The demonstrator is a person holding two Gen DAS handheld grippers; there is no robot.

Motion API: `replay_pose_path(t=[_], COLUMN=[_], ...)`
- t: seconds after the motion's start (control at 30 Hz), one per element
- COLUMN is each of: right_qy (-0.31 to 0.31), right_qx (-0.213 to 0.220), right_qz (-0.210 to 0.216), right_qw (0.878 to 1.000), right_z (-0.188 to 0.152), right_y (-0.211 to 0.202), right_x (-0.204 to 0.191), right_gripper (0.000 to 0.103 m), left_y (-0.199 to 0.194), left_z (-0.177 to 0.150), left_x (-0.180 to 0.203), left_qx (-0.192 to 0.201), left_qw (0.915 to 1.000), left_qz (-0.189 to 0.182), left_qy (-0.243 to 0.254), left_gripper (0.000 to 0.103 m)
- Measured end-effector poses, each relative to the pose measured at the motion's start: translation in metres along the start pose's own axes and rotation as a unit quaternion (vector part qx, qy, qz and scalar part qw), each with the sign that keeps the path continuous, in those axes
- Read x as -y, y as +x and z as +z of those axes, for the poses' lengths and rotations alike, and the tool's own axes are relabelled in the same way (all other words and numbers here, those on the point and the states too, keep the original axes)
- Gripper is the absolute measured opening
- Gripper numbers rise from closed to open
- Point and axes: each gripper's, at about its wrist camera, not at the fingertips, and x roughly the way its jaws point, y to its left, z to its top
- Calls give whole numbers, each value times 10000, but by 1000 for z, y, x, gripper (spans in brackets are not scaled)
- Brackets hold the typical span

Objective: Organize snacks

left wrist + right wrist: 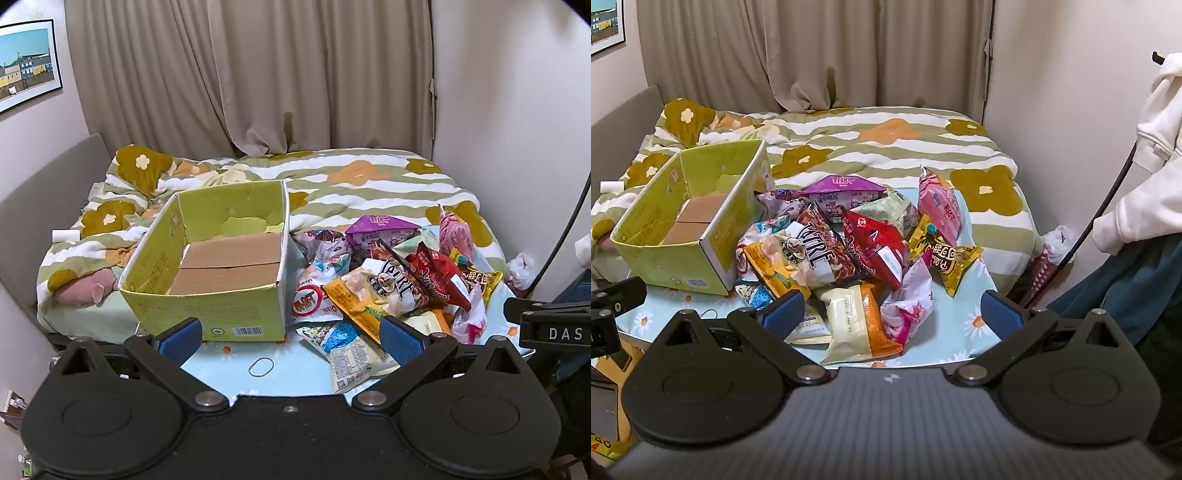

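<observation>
1. On a small table (288,380) covered with a pale blue daisy-print cloth, an open yellow-green cardboard box (218,258) is sitting toward the left side, its brown floor bare and visible.
2. Just to the right of the box, a loose heap of snack packets (849,254) is lying on the cloth, some packets touching the box's right wall.
3. Within the heap, a red packet (879,247) is resting near the centre, a purple packet (842,192) is lying at the far edge, and a pink packet (938,206) is standing tilted at the far right.
4. A gold packet (949,262) is lying at the right side of the heap, and a cream-and-orange packet (860,325) is lying nearest the right camera.
5. A thin rubber band (261,366) is lying flat on the cloth in front of the box, apart from the packets.
6. The left gripper (291,336) is hovering at the near table edge, its blue-padded jaws spread wide and holding nothing.
7. The right gripper (894,314) is hovering over the near side of the heap, its jaws also spread wide, gripping nothing.
8. Behind the table, a bed with a green-striped floral quilt (332,184) is filling the background, with beige curtains (258,74) hanging beyond it.
</observation>
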Motion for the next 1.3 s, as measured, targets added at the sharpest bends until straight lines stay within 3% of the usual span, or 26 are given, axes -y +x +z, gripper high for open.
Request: replay_pose_path(t=[1.3], right_qy=[-7], right_qx=[40], right_qz=[4], right_qw=[10000], right_z=[2], right_y=[-5], right_x=[0], right_gripper=[103], left_y=[-1], left_z=[1], left_x=[2], left_qx=[-25], left_qw=[9998], left_qz=[-184], left_qy=[-2], left_gripper=[103])
